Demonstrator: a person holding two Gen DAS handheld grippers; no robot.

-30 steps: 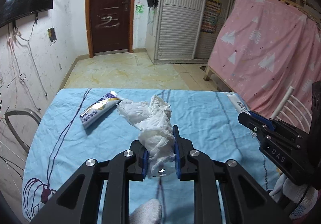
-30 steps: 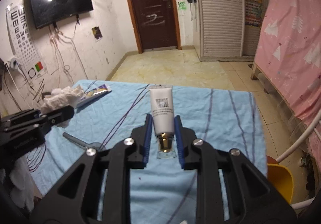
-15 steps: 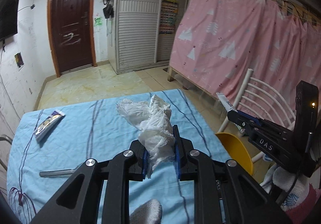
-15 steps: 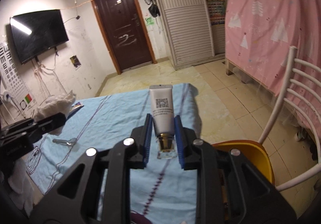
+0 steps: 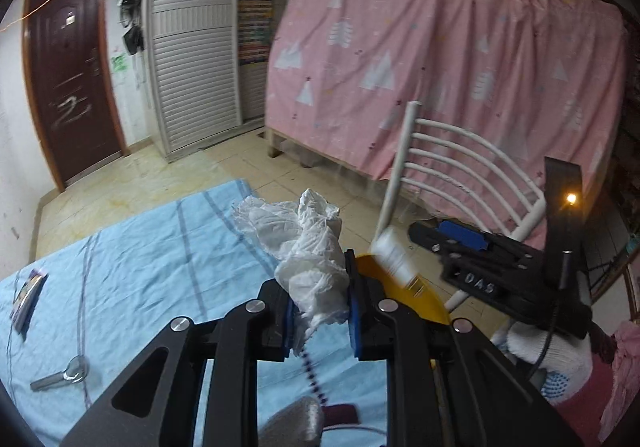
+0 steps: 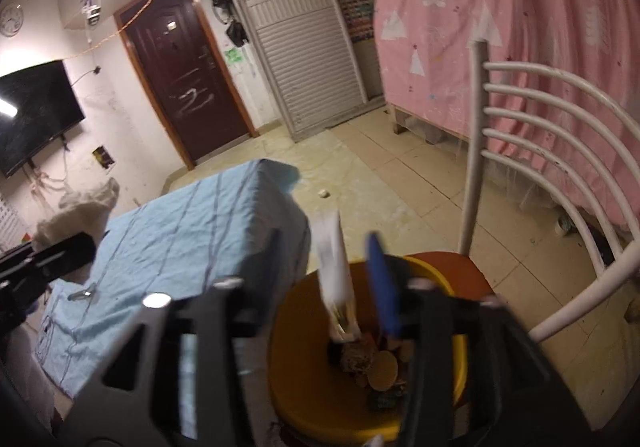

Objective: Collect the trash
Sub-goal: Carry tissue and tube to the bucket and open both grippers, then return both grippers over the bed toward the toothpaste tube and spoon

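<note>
My left gripper [image 5: 319, 303] is shut on a crumpled white tissue [image 5: 306, 243] above the right end of the blue-clothed table [image 5: 132, 271]. My right gripper [image 6: 356, 287] is open over a yellow bin [image 6: 304, 379] that stands on a chair and holds several scraps. A white cosmetic tube [image 6: 334, 267] is loose between its jaws, blurred, above the bin. The tube [image 5: 394, 257] and the right gripper [image 5: 456, 243] also show in the left wrist view, above the bin [image 5: 404, 289].
A white metal chair [image 6: 552, 175] stands beside the table, before a pink curtain [image 5: 440, 67]. On the table lie a toothpaste tube [image 5: 28, 297] and a metal tool [image 5: 60, 375]. Tiled floor [image 6: 360, 155] lies beyond.
Both grippers swung right, from over the table to the yellow bin. My right gripper opened and let go of the white tube. The left still holds the tissue.
</note>
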